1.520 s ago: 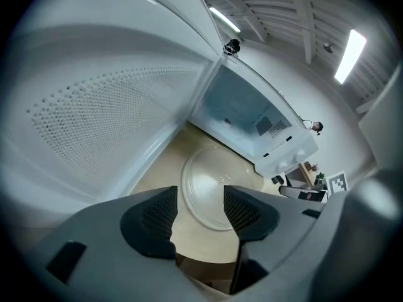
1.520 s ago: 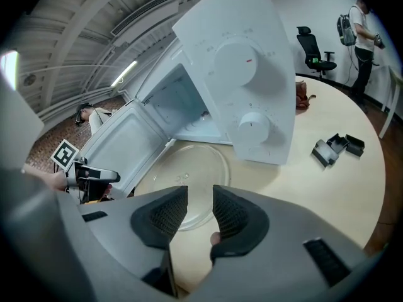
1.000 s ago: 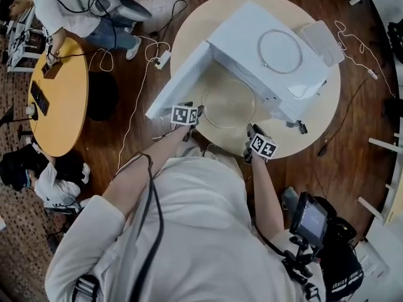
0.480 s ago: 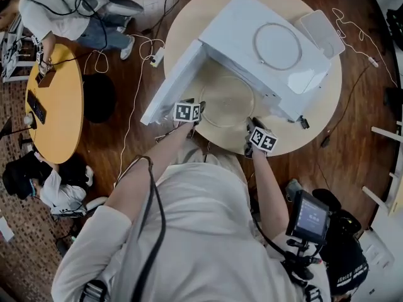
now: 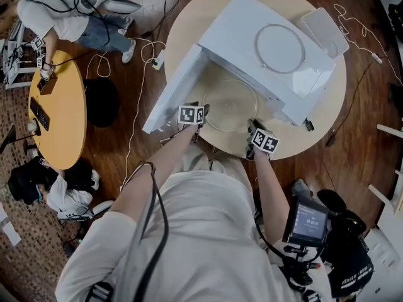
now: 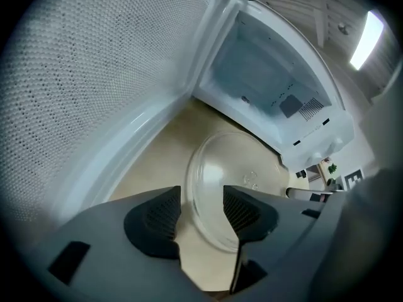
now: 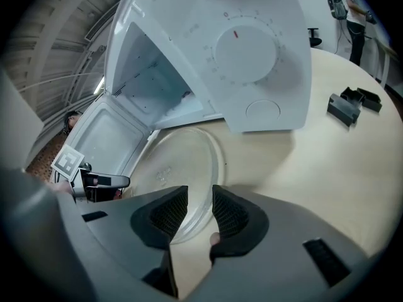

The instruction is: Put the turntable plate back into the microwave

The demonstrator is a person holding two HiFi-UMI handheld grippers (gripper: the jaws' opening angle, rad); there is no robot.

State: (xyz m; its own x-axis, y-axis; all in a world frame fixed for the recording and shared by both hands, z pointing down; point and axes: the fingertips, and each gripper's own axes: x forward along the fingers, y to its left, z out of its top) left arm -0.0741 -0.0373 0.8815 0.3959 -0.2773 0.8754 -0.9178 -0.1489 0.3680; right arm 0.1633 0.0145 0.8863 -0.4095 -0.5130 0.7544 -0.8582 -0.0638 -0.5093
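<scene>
Both hands have sunk since a second ago. Left gripper (image 5: 203, 111) is at the 8 o'clock of the plate (image 5: 228, 104), right gripper (image 5: 252, 126) at 4. Jaws apart, straddling the rim, nothing clamped. Plate flat on table (image 5: 318, 121) before open microwave (image 5: 271, 43); the grab looks near.

Round table (image 5: 182, 30): microwave (image 5: 271, 49), turntable plate (image 5: 230, 106)

Two tools, the left tool (image 5: 204, 111) and the right tool (image 5: 252, 127); one glass turntable plate (image 5: 229, 106) between them; one white microwave (image 5: 264, 49) just beyond, with one open door (image 5: 176, 87) on the left tool's side; one ring (image 5: 280, 48) on its top; two round worktops, a pale worktop (image 5: 189, 24) under both tools, a yellow worktop (image 5: 60, 115) well off past the left tool; two small black pieces (image 7: 352, 102) beyond the right tool.
</scene>
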